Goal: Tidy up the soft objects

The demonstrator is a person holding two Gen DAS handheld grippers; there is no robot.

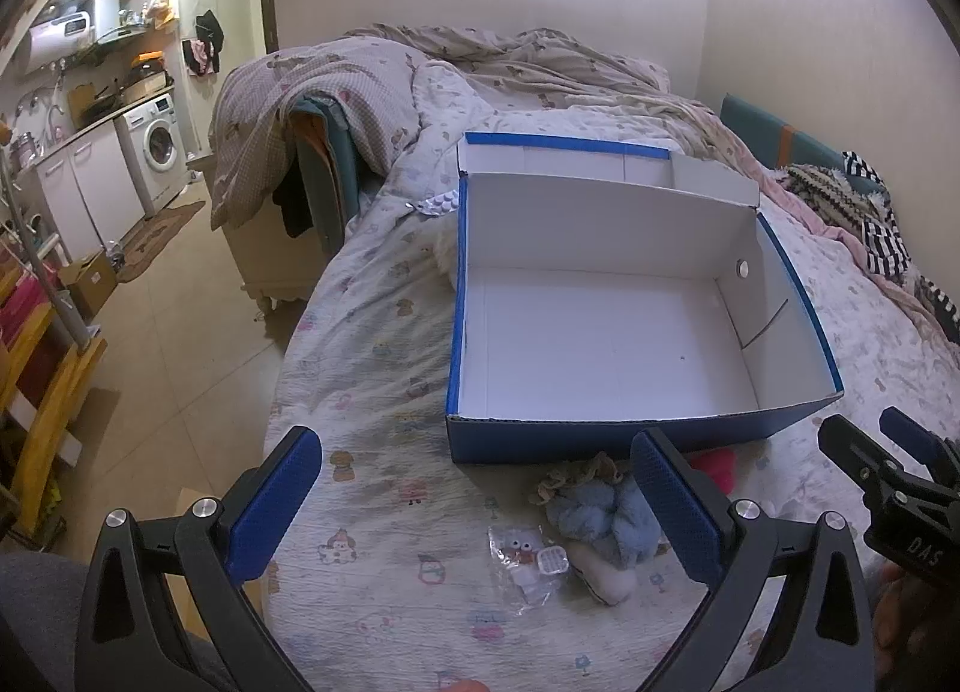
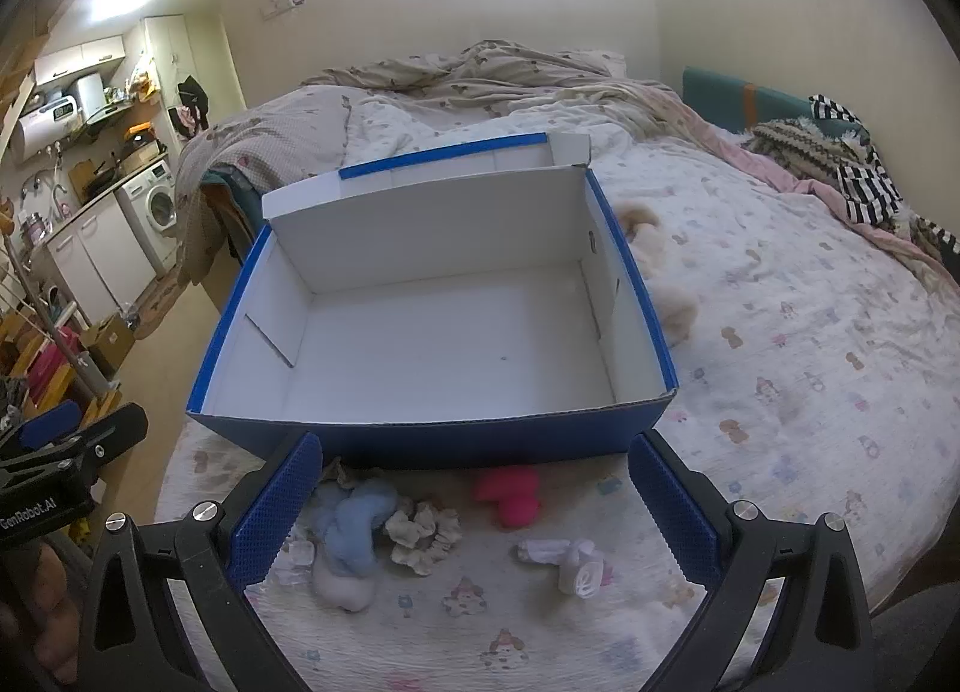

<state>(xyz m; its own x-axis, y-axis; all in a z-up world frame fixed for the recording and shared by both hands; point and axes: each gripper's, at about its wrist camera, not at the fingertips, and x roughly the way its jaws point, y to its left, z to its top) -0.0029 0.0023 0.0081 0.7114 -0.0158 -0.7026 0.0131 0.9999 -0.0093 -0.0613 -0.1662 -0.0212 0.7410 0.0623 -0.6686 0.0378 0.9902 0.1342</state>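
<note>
While the soft things lay on the bed (image 2: 780,332) just in front of the open blue box (image 2: 432,434) — a blue plush piece (image 2: 354,518), a beige scrunchie (image 2: 420,530), a pink piece (image 2: 510,497) and a white rolled cloth (image 2: 570,563) — I held my right gripper (image 2: 474,512) low over them, fingers spread wide, gripping nothing. My left gripper (image 1: 477,503) hovered level beside it, equally wide and empty, above a small clear packet (image 1: 525,563). The box held nothing.

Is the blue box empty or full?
Empty. The box shows only its bare white floor; the soft things lie on the bed in front.
</note>
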